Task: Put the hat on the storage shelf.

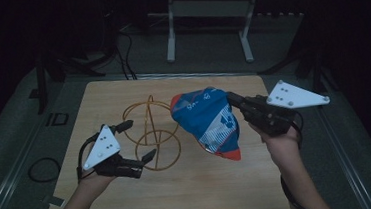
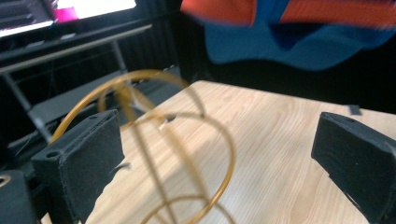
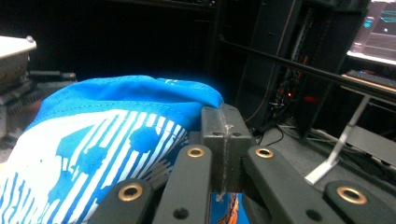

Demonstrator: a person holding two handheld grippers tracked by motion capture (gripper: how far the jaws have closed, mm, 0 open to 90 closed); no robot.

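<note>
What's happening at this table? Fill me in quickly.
A person works with a tool in each hand. The right tool is shut on a blue, white and orange cap, holding it above the wooden table. The left tool stands open with nothing between its jaws, right next to a gold wire stand that sits on the table. The cap is not on the stand.

Motion blur smears the gold wire stand (image 2: 154,154) in the left gripper view, its lower rings cut off by the bottom edge. The blue-and-orange cap (image 2: 289,32) is blurred there too and cropped by the top edge. In the right gripper view, the cap (image 3: 107,144) runs off the frame's left and bottom, its printed lettering unreadable.
</note>
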